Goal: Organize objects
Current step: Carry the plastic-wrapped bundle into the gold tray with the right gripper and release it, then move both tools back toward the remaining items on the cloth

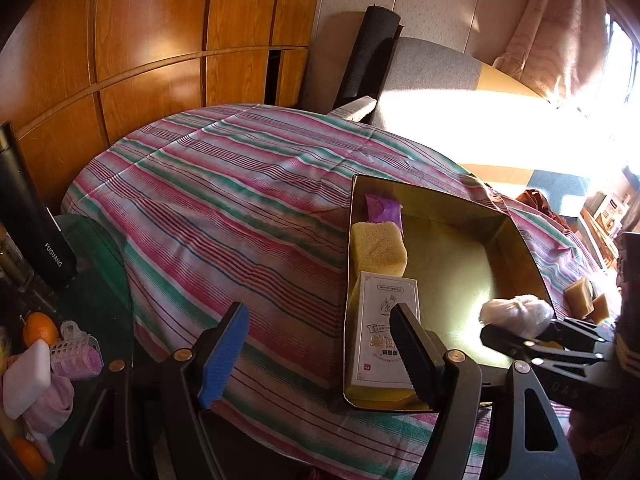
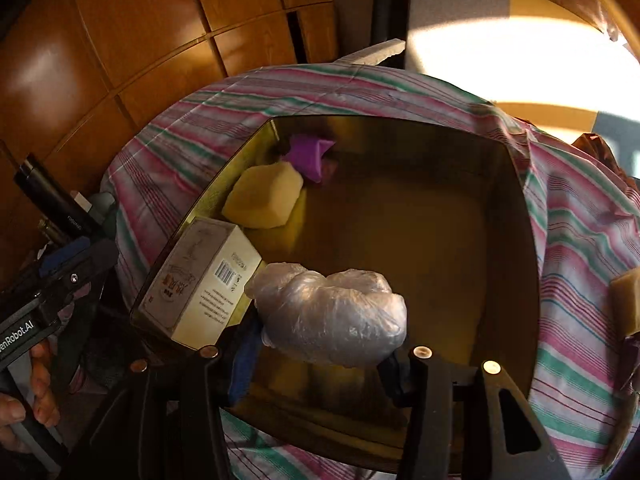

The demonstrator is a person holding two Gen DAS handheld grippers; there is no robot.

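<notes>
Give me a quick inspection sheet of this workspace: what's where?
Surface: striped cloth.
Job's things: gold tray holds white box, yellow sponge, purple packet; tan blocks outside it.
Clutter: black flask, oranges, hair rollers.
Grippers: left gripper open, empty; right gripper grips plastic-wrapped bundle above the tray.
Cables: nothing seen.
Surroundings: wooden cabinets, curtain.

Home bedroom (striped bedspread (image 1: pixel 240 184), wardrobe (image 1: pixel 160 40))
</notes>
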